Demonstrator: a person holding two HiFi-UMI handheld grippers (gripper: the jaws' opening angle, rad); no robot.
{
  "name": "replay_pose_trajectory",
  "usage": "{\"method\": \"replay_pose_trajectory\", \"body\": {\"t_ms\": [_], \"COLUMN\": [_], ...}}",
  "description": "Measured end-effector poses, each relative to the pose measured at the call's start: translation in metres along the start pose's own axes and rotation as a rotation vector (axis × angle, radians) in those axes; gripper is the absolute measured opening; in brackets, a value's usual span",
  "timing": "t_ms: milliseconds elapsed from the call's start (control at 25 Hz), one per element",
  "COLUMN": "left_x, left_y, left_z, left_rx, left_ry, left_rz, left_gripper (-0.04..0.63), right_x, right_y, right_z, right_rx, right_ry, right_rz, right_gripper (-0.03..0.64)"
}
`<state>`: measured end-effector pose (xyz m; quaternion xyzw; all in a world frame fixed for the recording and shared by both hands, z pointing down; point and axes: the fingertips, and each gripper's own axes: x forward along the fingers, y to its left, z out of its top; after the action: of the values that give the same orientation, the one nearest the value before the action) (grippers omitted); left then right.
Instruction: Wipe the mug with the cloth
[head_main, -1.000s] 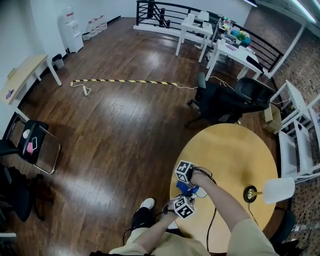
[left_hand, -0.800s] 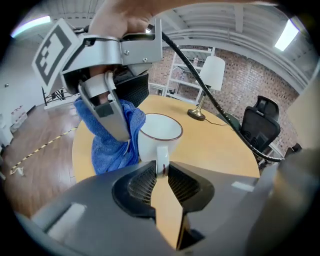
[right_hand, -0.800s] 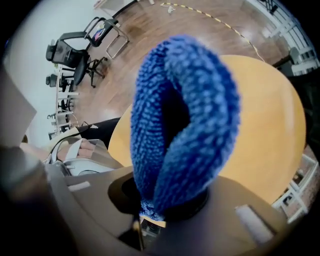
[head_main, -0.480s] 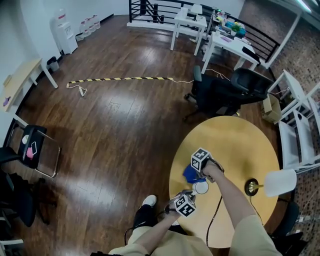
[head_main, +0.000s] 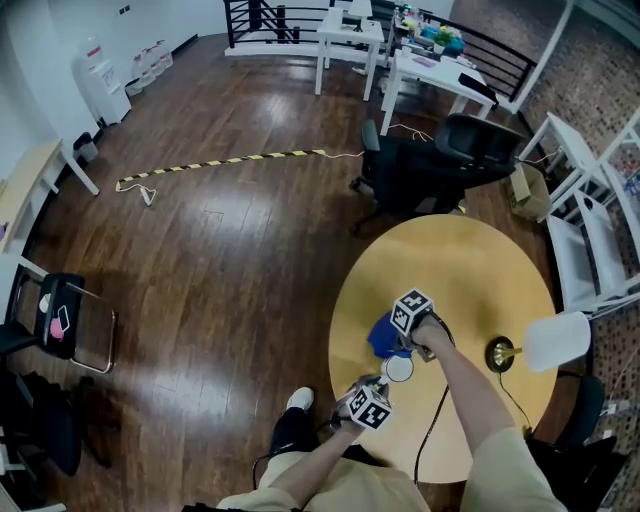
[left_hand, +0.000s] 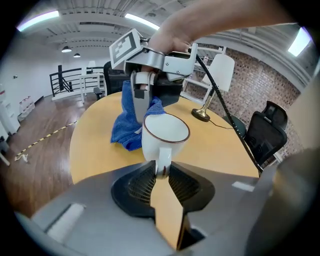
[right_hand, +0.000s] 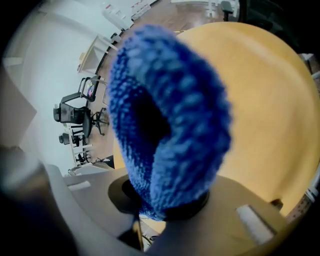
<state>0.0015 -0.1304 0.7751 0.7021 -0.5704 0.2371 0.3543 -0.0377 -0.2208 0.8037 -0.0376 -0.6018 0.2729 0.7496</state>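
Your left gripper (left_hand: 161, 171) is clenched on the handle of the mug (left_hand: 165, 134): both jaws pinch it at the lower centre of the left gripper view, with the mug upright, mouth up, white with a dark rim. In the head view the mug (head_main: 399, 369) is in the lower left part of the round table (head_main: 480, 270), right of frame centre, between the left gripper (head_main: 380, 388) below it and the right gripper (head_main: 398, 337) above it. I can't tell whether the mug's base is resting on the table. Your right gripper (right_hand: 167, 207) is grasping the cloth (right_hand: 170, 115): the blue fabric bunches out from between the jaws and fills the centre of the right gripper view. In the left gripper view the right gripper (left_hand: 142, 95) points down at upper centre, and the cloth (left_hand: 126, 127) hangs from it just behind and left of the mug, its lower end down at the tabletop. Whether the cloth touches the mug isn't clear. A lamp (left_hand: 211, 85) stands further back on the table, at the right.
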Motion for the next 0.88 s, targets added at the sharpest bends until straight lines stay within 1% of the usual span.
{"method": "replay_pose_trajectory", "body": {"t_ms": [240,520,640,760,880], "left_x": [0.003,0.007,0.007,0.007,0.008], "left_y": [-0.006,-0.014,-0.018,-0.02,-0.023], "left_z": [0.0,0.001,0.0,0.0,0.001], "left_rx": [-0.003,-0.012,-0.013,-0.022,-0.047], "left_ry": [0.011,0.027,0.032,0.031,0.029], "left_rz": [0.01,0.025,0.029,0.036,0.029], "left_gripper": [0.069,0.069,0.071,0.071,0.067], "right_x": [-0.004,-0.007,-0.007,-0.008,-0.005], "right_y": [-0.017,-0.028,-0.03,-0.034,-0.037], "right_z": [-0.018,-0.034,-0.042,-0.054,-0.071], "right_rx": [0.083,0.236,0.282,0.313,0.332], "right_ry": [-0.068,-0.21,-0.263,-0.295,-0.299], "right_rz": [0.036,0.147,0.18,0.195,0.212], "right_gripper": [0.064,0.063,0.063,0.063,0.064]}}
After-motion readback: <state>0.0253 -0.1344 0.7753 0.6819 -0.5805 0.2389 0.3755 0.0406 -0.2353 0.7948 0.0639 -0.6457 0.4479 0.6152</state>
